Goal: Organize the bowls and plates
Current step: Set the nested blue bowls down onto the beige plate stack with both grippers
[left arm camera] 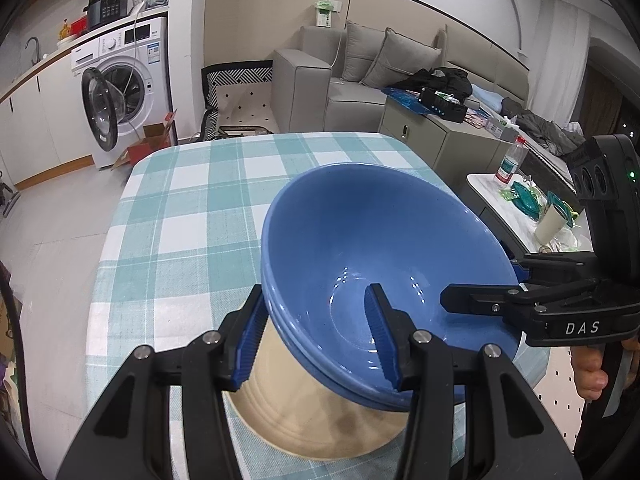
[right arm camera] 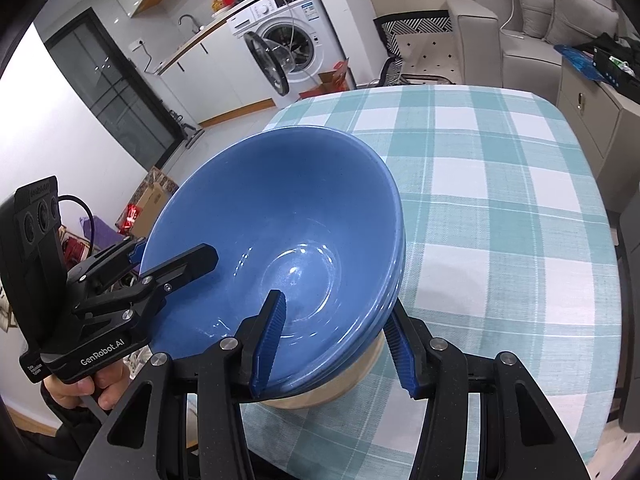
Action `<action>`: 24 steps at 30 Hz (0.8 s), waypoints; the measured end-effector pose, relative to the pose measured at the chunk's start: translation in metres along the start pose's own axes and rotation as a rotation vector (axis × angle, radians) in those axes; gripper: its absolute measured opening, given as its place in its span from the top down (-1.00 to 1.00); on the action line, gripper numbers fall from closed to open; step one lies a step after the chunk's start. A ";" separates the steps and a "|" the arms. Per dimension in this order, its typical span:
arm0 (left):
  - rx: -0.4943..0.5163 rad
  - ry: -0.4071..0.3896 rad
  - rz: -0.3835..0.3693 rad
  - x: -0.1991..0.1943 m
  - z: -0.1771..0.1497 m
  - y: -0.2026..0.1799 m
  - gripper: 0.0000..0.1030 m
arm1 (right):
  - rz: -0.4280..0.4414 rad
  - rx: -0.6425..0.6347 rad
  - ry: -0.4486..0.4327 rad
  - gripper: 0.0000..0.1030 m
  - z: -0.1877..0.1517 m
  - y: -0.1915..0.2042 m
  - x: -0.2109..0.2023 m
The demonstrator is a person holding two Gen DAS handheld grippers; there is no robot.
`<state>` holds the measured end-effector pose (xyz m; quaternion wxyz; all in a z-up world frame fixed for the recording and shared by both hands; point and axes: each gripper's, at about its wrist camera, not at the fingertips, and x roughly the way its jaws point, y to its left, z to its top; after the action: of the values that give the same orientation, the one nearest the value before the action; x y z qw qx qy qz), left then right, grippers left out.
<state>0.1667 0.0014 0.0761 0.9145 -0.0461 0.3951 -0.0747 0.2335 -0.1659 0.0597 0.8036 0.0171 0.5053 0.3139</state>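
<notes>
Left gripper [left arm camera: 318, 336] and right gripper [right arm camera: 336, 344] each clamp opposite rims of the stacked glossy blue ceramic bowls [left arm camera: 384, 256], steadying them above a beige ribbed plate [left arm camera: 320, 420] near the checked table's [left arm camera: 180, 216] near edge.

Bowls [left arm camera: 360, 232] nested, above plate [left arm camera: 320, 420], over table [left arm camera: 180, 200].

Glossy bowls, woven cloth

We see smooth, shiny blue bowls [left arm camera: 384, 248] above a matt cream bowl [left arm camera: 320, 420]; the checked tablecloth [left arm camera: 180, 220] looks woven, the blue pads [left arm camera: 378, 332] ribbed like rubber.
</notes>
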 end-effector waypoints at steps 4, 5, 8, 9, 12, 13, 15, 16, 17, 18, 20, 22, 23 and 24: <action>-0.015 0.007 0.009 0.002 -0.006 0.008 0.06 | 0.008 -0.009 0.018 0.01 -0.002 0.005 0.011; -0.018 0.009 0.012 0.002 -0.008 0.010 0.06 | 0.011 -0.010 0.023 0.01 -0.003 0.006 0.014; -0.024 0.014 0.022 0.004 -0.012 0.014 0.06 | 0.019 -0.012 0.032 0.01 -0.004 0.008 0.021; -0.025 0.016 0.024 0.005 -0.013 0.014 0.06 | 0.021 -0.014 0.036 0.01 -0.005 0.009 0.024; -0.029 0.017 0.030 0.005 -0.017 0.017 0.06 | 0.023 -0.019 0.047 0.01 -0.007 0.011 0.029; -0.031 0.018 0.032 0.006 -0.019 0.018 0.06 | 0.024 -0.023 0.049 0.01 -0.008 0.012 0.031; -0.036 0.022 0.032 0.008 -0.022 0.021 0.06 | 0.025 -0.024 0.053 0.01 -0.008 0.012 0.035; -0.039 0.024 0.033 0.008 -0.023 0.022 0.06 | 0.025 -0.026 0.055 0.01 -0.009 0.012 0.036; -0.041 0.026 0.033 0.009 -0.024 0.023 0.06 | 0.023 -0.029 0.057 0.01 -0.009 0.013 0.037; -0.042 0.026 0.033 0.009 -0.025 0.023 0.06 | 0.022 -0.032 0.058 0.01 -0.009 0.012 0.039; -0.042 0.027 0.033 0.010 -0.027 0.023 0.06 | 0.021 -0.035 0.060 0.01 -0.011 0.012 0.040; -0.044 0.028 0.031 0.011 -0.029 0.024 0.06 | 0.018 -0.037 0.062 0.01 -0.012 0.012 0.042; -0.043 0.029 0.031 0.013 -0.030 0.024 0.06 | 0.017 -0.037 0.061 0.01 -0.012 0.013 0.042; -0.043 0.031 0.031 0.013 -0.031 0.024 0.06 | 0.018 -0.036 0.060 0.01 -0.012 0.013 0.042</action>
<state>0.1554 0.0220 0.0420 0.9082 -0.0584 0.4111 -0.0527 0.2296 -0.1374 0.0245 0.7854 -0.0022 0.5235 0.3304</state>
